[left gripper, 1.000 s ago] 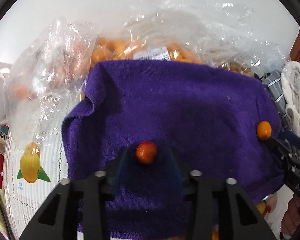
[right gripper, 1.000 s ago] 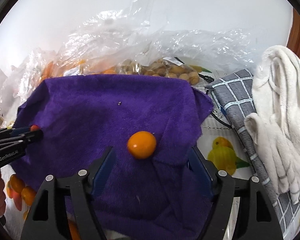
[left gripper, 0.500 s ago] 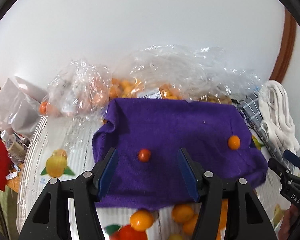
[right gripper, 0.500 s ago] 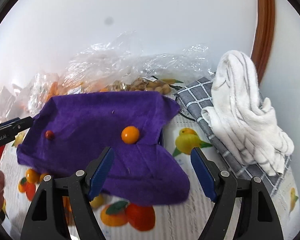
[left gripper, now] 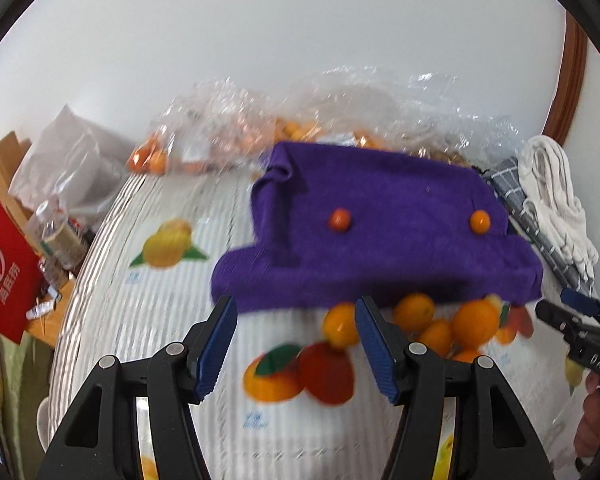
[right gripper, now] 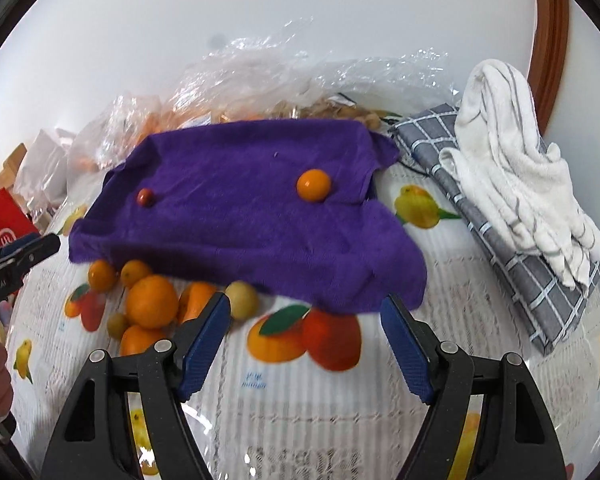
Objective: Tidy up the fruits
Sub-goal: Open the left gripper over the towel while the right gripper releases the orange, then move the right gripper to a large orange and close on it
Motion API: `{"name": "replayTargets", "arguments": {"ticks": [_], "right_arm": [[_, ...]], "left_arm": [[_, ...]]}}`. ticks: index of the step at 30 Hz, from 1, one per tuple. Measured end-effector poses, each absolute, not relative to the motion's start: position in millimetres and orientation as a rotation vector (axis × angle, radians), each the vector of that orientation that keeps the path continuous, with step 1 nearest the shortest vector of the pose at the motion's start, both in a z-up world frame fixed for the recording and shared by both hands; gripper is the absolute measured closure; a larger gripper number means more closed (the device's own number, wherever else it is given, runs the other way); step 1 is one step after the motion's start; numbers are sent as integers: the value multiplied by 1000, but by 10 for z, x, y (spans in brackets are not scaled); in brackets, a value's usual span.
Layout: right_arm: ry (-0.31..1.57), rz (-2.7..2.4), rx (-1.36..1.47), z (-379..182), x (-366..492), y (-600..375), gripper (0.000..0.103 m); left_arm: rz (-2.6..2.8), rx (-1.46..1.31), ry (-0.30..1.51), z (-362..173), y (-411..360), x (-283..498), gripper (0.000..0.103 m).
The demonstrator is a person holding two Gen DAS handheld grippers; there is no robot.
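Both my grippers, left (left gripper: 296,344) and right (right gripper: 306,340), hover with fingers released. That loose orange (right gripper: 151,306) looks round and rollable. I'd pinch across its middle, gently.

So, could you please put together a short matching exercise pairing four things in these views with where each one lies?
Things:
1. small red fruit
2. white towel
3. pile of oranges
4. red packet

Places:
A. on the grey checked cloth
B. far left, at the table edge
C. on the purple towel
D. on the tablecloth by the purple towel's near edge

Pairs: 1-C, 2-A, 3-D, 4-B
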State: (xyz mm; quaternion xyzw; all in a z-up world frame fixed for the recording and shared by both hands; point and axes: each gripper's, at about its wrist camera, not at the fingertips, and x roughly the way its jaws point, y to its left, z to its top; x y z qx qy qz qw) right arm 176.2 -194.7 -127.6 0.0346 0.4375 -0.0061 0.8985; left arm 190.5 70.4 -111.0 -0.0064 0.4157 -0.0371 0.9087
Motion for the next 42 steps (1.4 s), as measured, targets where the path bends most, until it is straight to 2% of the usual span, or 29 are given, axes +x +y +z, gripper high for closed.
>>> {"name": "replayTargets", "arguments": {"ticks": [22, 29, 33, 42], "right_arm": [[892, 55, 44, -1413, 1504, -1529, 27], [882, 68, 49, -1423, 1558, -1550, 38], [897, 90, 39, -1489, 1639, -1493, 52], [844, 202, 73, -1408, 1782, -1211, 52]], "left_arm": [[-25, -88, 953, -1601, 1227, 1556, 44], [-31, -81, 958, -1657, 1246, 1541, 46], [-33, -65, 946, -1671, 1230, 1525, 46], [-47, -91, 931, -1676, 1239, 1569, 46]]}}
